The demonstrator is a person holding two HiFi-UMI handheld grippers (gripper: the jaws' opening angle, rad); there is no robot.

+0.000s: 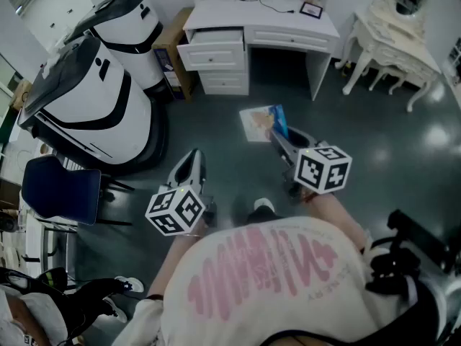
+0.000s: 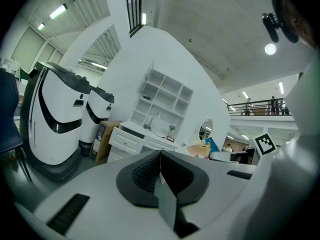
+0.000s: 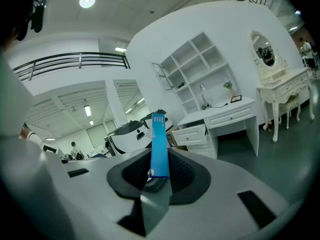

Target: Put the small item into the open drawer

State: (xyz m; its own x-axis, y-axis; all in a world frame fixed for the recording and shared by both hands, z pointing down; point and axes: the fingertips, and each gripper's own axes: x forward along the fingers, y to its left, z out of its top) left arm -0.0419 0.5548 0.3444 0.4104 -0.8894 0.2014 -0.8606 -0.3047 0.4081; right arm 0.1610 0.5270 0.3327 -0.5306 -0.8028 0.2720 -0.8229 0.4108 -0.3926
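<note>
My right gripper (image 1: 277, 137) is shut on a thin flat packet (image 1: 262, 123) with a blue edge, held above the grey floor in front of the white desk (image 1: 288, 21). In the right gripper view the packet (image 3: 159, 143) stands upright between the dark pads, edge-on. The desk's top left drawer (image 1: 211, 50) is pulled open; it shows beyond the packet (image 3: 190, 134). My left gripper (image 1: 193, 158) hangs lower left, shut with nothing between its pads (image 2: 160, 173). The drawer (image 2: 124, 140) shows far off in the left gripper view.
Two big white-and-black machines (image 1: 97, 103) (image 1: 131, 26) stand left of the desk, with a brown cabinet (image 1: 173, 49) between. A blue chair (image 1: 60, 189) is at the left. A white dressing table (image 1: 395, 38) stands right of the desk. A small frame (image 1: 311, 9) rests on the desk.
</note>
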